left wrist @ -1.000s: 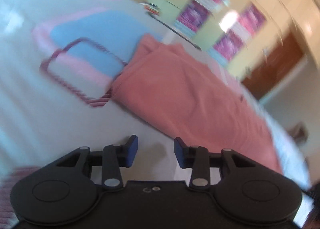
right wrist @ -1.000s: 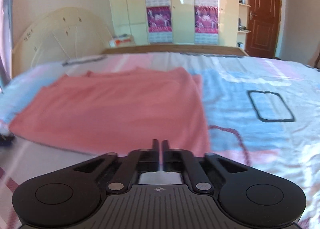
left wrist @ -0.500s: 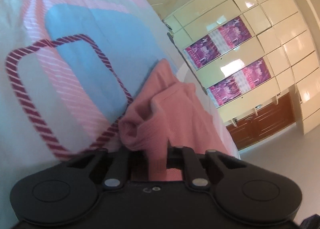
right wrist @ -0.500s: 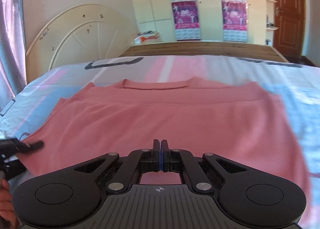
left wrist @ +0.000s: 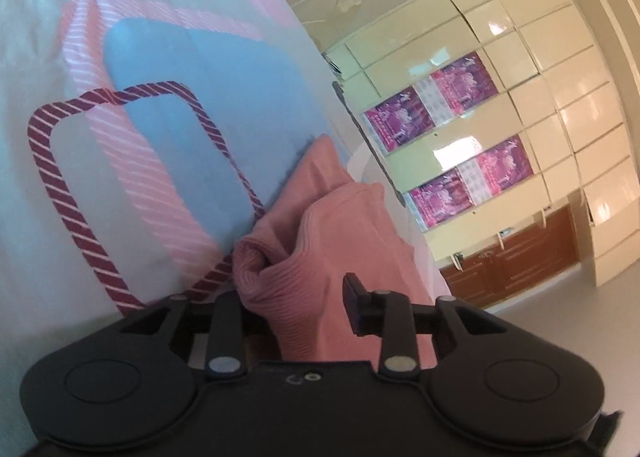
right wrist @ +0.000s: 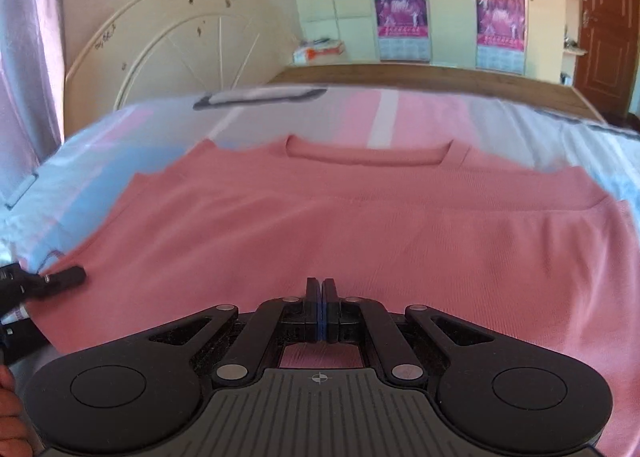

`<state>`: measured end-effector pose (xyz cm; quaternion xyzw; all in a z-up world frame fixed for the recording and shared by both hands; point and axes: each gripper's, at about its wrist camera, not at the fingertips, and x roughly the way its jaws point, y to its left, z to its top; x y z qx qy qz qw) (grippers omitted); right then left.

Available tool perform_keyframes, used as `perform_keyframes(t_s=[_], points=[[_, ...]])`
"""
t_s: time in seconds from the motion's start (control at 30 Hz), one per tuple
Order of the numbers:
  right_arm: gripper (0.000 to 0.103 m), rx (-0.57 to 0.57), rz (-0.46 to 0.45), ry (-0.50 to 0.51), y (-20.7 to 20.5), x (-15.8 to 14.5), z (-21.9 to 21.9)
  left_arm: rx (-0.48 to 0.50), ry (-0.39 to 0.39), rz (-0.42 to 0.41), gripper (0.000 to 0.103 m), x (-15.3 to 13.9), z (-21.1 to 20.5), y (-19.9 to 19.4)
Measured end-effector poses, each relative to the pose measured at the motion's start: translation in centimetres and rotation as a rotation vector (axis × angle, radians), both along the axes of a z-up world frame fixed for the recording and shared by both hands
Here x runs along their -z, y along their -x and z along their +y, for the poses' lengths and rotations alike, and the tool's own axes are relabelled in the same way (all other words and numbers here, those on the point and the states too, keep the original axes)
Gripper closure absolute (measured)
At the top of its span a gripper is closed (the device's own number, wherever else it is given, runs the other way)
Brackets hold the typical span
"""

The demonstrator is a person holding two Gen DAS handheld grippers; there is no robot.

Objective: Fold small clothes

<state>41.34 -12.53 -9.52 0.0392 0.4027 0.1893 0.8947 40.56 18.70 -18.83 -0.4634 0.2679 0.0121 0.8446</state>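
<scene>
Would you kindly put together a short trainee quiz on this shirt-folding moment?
1. True or false: the right gripper has its fingers spread wide.
2. The shirt lying on the bed sheet is: A blue, B pink, C green.
3. Missing word: the left gripper stands ___, with bunched shirt cloth between its fingers.
Key: 1 false, it is shut; 2 B; 3 open.

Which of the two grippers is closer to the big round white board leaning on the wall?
Left. The left gripper sits at the pink shirt's edge on the side below that board; the right gripper is at the shirt's near hem, farther over.
</scene>
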Motion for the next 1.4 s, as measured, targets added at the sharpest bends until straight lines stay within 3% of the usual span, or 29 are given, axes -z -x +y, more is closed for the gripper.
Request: perform_keyframes(t_s=[0.07, 0.1, 0.2, 0.37, 0.5, 0.67, 0.77, 0.8, 0.83, 0.87, 0.9, 0.93, 1.0, 1.07, 1.13, 1.27, 1.33, 1.4], points=[[0.103, -0.007, -0.01, 0.02, -0.2, 0.9, 0.4, -0.021, -0.002, 0.023, 0.08, -0.1, -0.1, -0.4], [0.103, -0.003, -0.009, 0.015, -0.3, 0.9, 0.4, -0.022, -0.015, 0.045, 0.091, -0.3, 0.0, -0.2], [0.103, -0.006, -0.012, 0.004, -0.3, 1.0, 0.2, -0.01, -0.044, 0.052, 0.093, -1.3, -0.1, -0.8], [0.103, -0.013, -0.001, -0.053, -0.3, 0.9, -1.2, 0.09, -0.135, -0.057, 0.093, -6.4, -3.8, -1.9], [0.103, 0.127, -0.006, -0.224, 1.5, -1.0, -7.5, 0.235, -0.227, -0.125, 0.093, -11.1, -10.1, -3.0], [0.103, 0.283, -0.049, -0.267, 4.2, -2.8, -17.8, 0.431, -0.342, -0.184, 0.093, -14.3, -21.3, -4.2], [0.103, 0.349, -0.067, -0.29, 5.7, -4.2, -23.2, 0.538, -0.399, -0.197, 0.093, -13.9, -28.3, -3.9], [0.103, 0.36, -0.074, -0.297, 6.2, -4.6, -24.6, 0.579, -0.383, -0.184, 0.091, -13.1, -30.8, -4.0], [0.103, 0.368, -0.078, -0.303, 6.6, -5.0, -25.8, 0.631, -0.373, -0.172, 0.079, -12.0, -33.0, -4.2], [0.103, 0.371, -0.077, -0.313, 6.9, -5.3, -26.8, 0.698, -0.408, -0.139, 0.068, -10.8, -35.9, -4.5], [0.099, 0.375, -0.072, -0.33, 7.2, -5.4, -28.0, 0.744, -0.467, -0.077, 0.05, -9.7, -38.1, -4.8], [0.069, 0.386, -0.066, -0.343, 7.3, -5.4, -28.7, 0.764, -0.517, -0.027, 0.053, -9.1, -39.6, -4.7], [0.026, 0.398, -0.083, -0.373, 7.8, -5.5, -29.7, 0.769, -0.504, -0.083, 0.051, -10.1, -39.0, -3.9], [0.03, 0.34, -0.101, -0.426, 8.2, -5.7, -30.3, 0.715, -0.526, -0.142, 0.046, -11.9, -36.7, -3.5], [0.064, 0.294, -0.067, -0.455, 7.7, -5.4, -29.9, 0.626, -0.59, -0.147, 0.043, -12.9, -33.5, -4.1], [0.067, 0.195, 0.005, -0.456, 6.0, -4.2, -27.1, 0.517, -0.633, -0.045, 0.045, -11.8, -28.3, -6.9], [0.067, 0.185, 0.033, -0.433, 5.1, -3.4, -26.0, 0.516, -0.645, 0.018, 0.049, -10.3, -26.9, -7.8], [0.067, 0.189, 0.053, -0.401, 4.3, -2.6, -25.2, 0.528, -0.645, 0.056, 0.047, -8.7, -26.1, -8.3]])
